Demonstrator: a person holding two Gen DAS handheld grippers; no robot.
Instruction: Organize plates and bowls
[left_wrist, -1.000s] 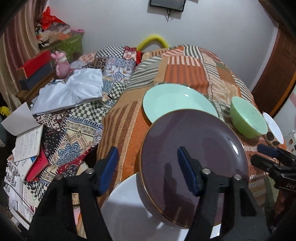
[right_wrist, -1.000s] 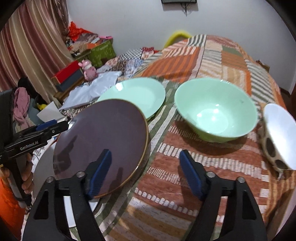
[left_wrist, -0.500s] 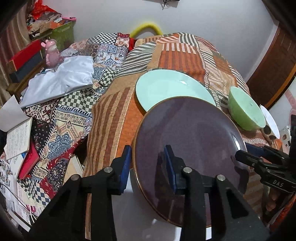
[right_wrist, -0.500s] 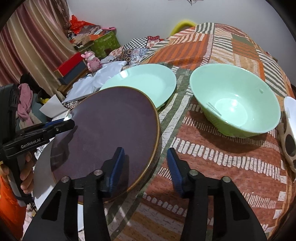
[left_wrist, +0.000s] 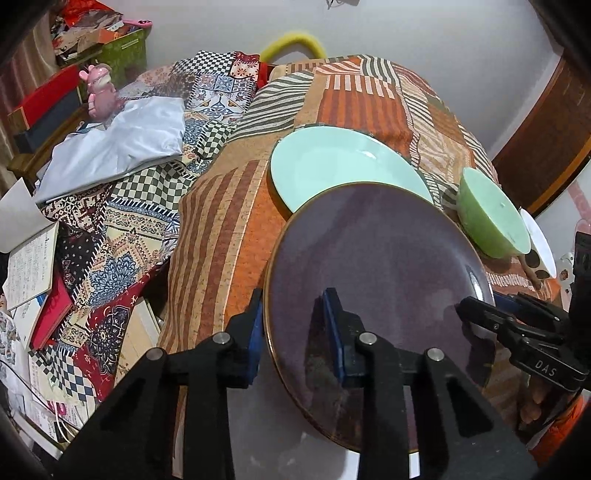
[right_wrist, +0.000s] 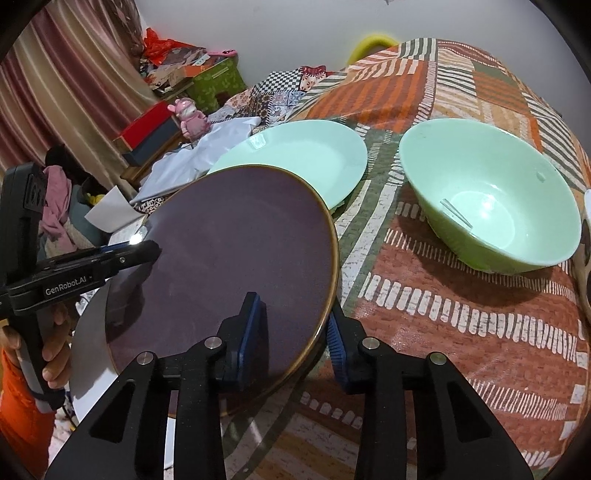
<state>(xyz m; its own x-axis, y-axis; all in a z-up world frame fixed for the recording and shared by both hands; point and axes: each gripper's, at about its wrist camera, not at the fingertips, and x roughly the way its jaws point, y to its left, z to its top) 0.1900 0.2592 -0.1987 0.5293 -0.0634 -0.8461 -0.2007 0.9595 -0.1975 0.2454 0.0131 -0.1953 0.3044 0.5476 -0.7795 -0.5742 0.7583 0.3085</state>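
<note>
Grippers both on dark plate (left_wrist: 373, 258): left gripper (left_wrist: 295, 325) and right gripper (right_wrist: 291, 332) each straddle rim at opposite edges, jaws closing, pads at rim. Plate tilted above white plate (right_wrist: 86, 354). Left gripper marked "GenRobot.AI", right "DAS". Beyond on striped quilt (right_wrist: 461, 314): mint plate (right_wrist: 295, 155), green bowl (right_wrist: 487, 199), spotted bowl (left_wrist: 539, 247).

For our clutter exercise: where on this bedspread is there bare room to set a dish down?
Free: the bedspread in front of the green bowl; its orange stripes left of the mint plate; its far end behind both. Crowded: near edge, where the purple plate overlaps the mint plate and a white plate.
</note>
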